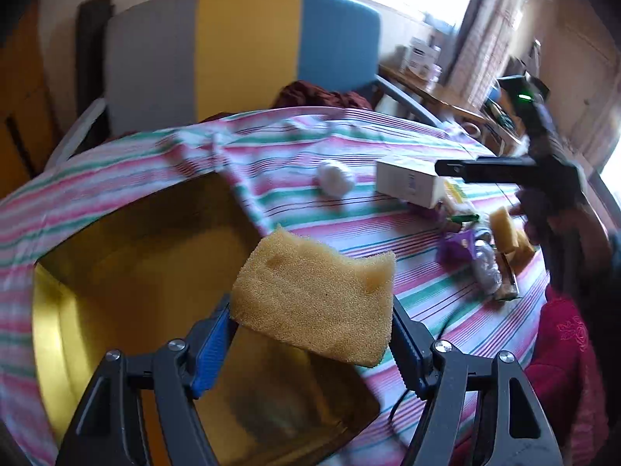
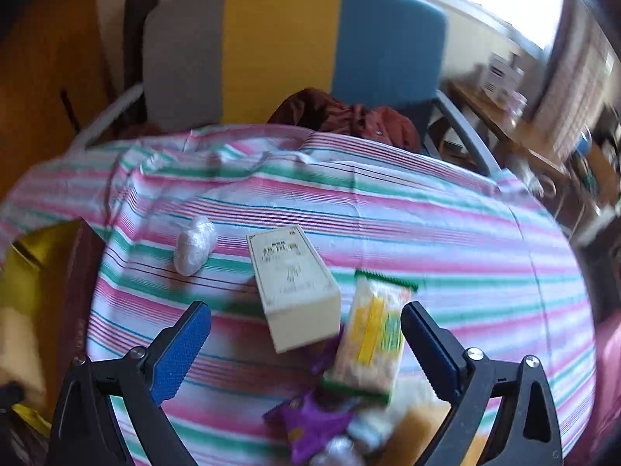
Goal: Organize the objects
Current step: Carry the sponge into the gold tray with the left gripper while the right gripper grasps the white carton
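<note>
My left gripper (image 1: 310, 334) is shut on a yellow sponge (image 1: 314, 299) and holds it over the edge of a gold-lined box (image 1: 128, 256) on the striped tablecloth (image 1: 349, 147). My right gripper (image 2: 306, 334) is open and empty above a white carton (image 2: 291, 287) and a yellow-green snack packet (image 2: 368, 338). A purple wrapper (image 2: 310, 423) and a foil-wrapped lump (image 2: 194, 244) lie nearby. The right gripper also shows in the left wrist view (image 1: 504, 171), above more sponges (image 1: 508, 233).
A grey, yellow and blue chair (image 2: 287, 46) stands behind the table with dark red cloth (image 2: 341, 116) on its seat. A wooden shelf (image 2: 504, 124) with boxes stands at the right. The gold box edge (image 2: 27, 272) lies left of the table items.
</note>
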`<state>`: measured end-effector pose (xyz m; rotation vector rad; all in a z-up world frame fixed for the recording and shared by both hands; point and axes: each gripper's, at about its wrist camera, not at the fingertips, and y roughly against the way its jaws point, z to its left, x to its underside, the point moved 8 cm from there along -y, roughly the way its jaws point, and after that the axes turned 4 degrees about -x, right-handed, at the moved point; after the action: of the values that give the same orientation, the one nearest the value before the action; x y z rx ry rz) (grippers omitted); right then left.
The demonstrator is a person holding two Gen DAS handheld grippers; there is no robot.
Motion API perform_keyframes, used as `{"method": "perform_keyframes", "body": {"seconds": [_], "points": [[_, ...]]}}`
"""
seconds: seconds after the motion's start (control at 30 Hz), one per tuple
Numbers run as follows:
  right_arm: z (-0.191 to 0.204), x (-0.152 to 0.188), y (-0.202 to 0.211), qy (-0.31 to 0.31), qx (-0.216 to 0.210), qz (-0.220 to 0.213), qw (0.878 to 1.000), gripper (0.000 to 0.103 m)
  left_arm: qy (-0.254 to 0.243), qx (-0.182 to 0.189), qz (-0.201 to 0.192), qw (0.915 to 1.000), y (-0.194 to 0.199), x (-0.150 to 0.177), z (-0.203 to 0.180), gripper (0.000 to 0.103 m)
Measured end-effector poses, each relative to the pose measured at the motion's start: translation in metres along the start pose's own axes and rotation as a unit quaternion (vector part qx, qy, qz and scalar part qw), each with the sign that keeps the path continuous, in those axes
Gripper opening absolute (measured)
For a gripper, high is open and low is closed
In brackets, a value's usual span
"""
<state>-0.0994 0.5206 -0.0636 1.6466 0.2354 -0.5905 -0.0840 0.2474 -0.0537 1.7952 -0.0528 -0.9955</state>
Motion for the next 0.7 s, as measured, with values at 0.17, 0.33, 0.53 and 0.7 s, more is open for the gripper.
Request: {"method": "perform_keyframes", "body": {"seconds": [0.17, 0.33, 0.53, 0.7], "points": [[-0.003, -0.014, -0.055, 0.023, 0.019, 0.089, 0.996, 0.1, 0.046, -0.009, 0.009, 0.9988, 0.01, 0.024, 0.037, 0.074], [0.008, -0.009, -0.076, 0.03, 0.01, 0.131, 0.991, 0.063, 0.075, -0.023, 0.013, 0.9968, 0.015, 0.038, 0.067, 0.074], [0.041, 0.004, -0.05, 0.054, 0.006, 0.102, 0.993, 0.051, 0.11, -0.053, 0.009, 0.9925, 0.021, 0.044, 0.109, 0.074], [0.079, 0.039, -0.017, 0.065, -0.025, 0.073, 0.995, 0.051, 0.152, -0.092, 0.007, 0.984, 0.024, 0.04, 0.158, 0.074]]}}
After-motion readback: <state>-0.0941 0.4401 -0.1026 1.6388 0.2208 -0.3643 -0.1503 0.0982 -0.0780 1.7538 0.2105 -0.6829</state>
